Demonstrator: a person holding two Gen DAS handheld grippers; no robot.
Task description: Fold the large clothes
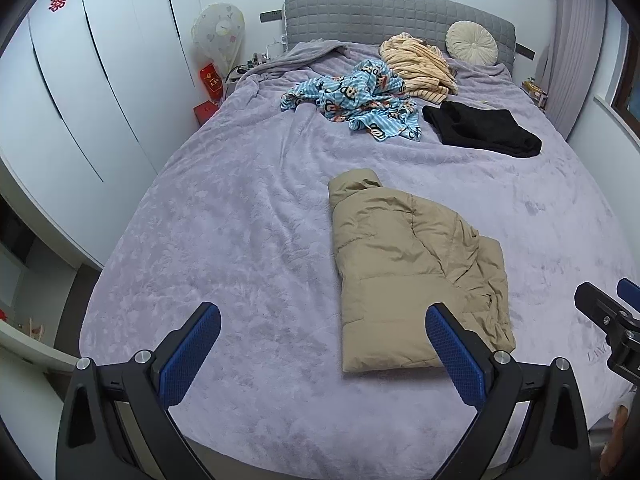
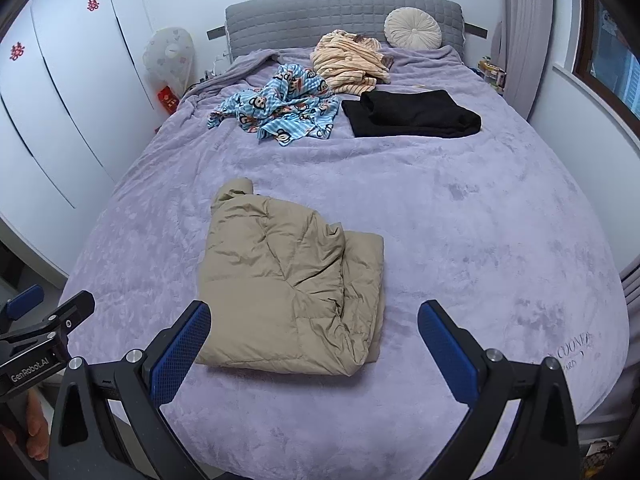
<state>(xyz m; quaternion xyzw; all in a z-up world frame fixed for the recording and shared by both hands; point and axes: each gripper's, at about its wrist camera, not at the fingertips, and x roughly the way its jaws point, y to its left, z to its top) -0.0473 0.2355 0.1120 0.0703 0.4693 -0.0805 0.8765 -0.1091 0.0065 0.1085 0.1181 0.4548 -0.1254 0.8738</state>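
left wrist view: taken from above the foot of the bed (image 1: 240, 220), facing toward the headboard (image 1: 396, 16), with the left gripper (image 1: 322, 330) spread wide in the foreground; the tan jacket (image 1: 412, 272) lies right of centre, and the right gripper (image 1: 608, 312) enters at the right edge.

right wrist view: same end of the bed (image 2: 480, 220), same facing, set further right; the right gripper (image 2: 314, 326) frames the tan jacket (image 2: 288, 284), left of centre, and the left gripper (image 2: 44, 320) enters at the left edge.

both views share the whole bed, headboard (image 2: 344, 16), wardrobe (image 1: 80, 92) and the clothes near the headboard.
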